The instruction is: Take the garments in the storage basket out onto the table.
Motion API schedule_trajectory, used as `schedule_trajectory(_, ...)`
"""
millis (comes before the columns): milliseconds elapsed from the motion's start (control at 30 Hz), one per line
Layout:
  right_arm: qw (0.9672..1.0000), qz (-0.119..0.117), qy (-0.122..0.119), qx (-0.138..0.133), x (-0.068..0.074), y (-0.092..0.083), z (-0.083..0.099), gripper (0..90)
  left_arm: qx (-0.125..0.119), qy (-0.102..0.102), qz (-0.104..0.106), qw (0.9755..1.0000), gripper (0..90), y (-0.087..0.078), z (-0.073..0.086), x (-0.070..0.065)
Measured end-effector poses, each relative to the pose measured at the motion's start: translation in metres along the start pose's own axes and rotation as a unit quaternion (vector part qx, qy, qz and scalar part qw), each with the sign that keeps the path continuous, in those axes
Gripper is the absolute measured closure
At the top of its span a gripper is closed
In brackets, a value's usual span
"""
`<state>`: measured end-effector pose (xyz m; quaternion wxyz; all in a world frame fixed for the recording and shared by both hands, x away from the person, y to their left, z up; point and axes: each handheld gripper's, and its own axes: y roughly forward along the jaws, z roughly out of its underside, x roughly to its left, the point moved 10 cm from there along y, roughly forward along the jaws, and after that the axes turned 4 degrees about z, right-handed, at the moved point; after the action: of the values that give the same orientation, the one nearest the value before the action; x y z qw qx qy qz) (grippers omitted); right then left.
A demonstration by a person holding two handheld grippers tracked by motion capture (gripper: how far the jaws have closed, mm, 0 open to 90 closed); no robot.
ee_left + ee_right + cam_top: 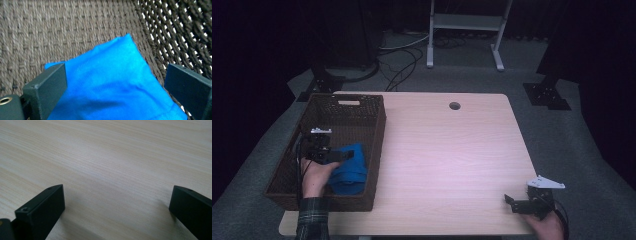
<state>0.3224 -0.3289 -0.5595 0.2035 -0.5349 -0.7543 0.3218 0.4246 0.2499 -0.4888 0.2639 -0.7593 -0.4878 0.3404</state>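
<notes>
High view: brown woven basket sits at the left of the worktop, lower-left part of the frame. Blue bag lies inside the basket, against its right wall, toward the near end. Left gripper is held inside the basket by the left hand, plaid sleeve coming in from the bottom edge; its jaws point right, over the top of the bag.

Left gripper view: jaws wide apart, one at lower left, one at lower right of the frame, with the bag between them filling the lower centre. Bag rests on the basket floor, one corner pointing up-frame toward the basket wall at upper right. Jaws flank the bag and are not closed on it; whether the pads touch the cloth I cannot tell.

Right gripper is at lower right of the high view, near the worktop's front-right corner, held by the right hand, jaws pointing left. Well apart from the basket.

Right gripper view: jaws wide, nothing between them, just bare wood-grain worktop close below.
</notes>
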Motion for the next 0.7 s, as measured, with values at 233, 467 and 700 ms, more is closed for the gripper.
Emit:
schedule_trajectory(233,1.0000,-0.001,-0.001,0.000,0.000,0.000,0.000,0.0,0.025,-0.014,-0.002,0.9996,5.2,0.004,0.006,0.002)
schedule_trajectory(467,1.0000,-0.003,-0.002,0.000,0.001,0.000,0.000,0.0,0.049,-0.017,-0.005,0.9986,5.1,0.008,0.012,0.003)
schedule_trajectory(700,1.0000,-0.003,-0.002,0.000,0.001,0.000,0.000,0.0,0.073,-0.017,-0.006,0.9972,4.4,0.012,0.018,0.003)
